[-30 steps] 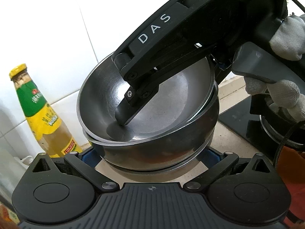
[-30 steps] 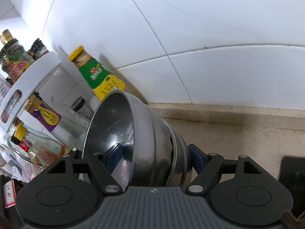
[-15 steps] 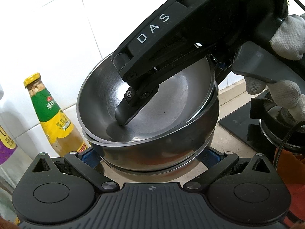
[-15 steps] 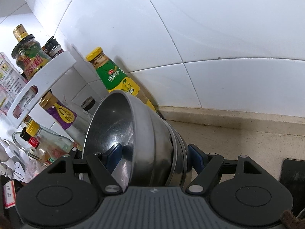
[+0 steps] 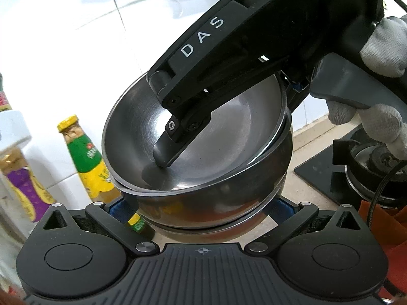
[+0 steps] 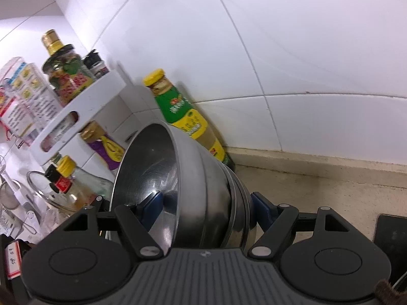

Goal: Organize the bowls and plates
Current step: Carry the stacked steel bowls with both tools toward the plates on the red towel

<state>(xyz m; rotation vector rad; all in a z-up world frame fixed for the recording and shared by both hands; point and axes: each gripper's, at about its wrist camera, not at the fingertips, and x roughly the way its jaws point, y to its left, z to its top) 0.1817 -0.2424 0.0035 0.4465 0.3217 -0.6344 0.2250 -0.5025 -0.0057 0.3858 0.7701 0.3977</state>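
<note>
While both tongs stand wide, right tongs (image 6: 206, 203) clamp stacked bowls (image 6: 203, 190).

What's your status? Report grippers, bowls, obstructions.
Right gripper shut on bowl stack, one finger inside top bowl. Left gripper clamps stack base. Sauce bottle beyond, by wall.

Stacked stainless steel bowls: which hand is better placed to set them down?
Right, probably: the right gripper clamps the stacked stainless steel bowls, one finger inside; the left gripper merely flanks their base.

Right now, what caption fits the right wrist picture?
Right hand-held gripper clamps nested steel bowls near a yellow-capped bottle.
</note>
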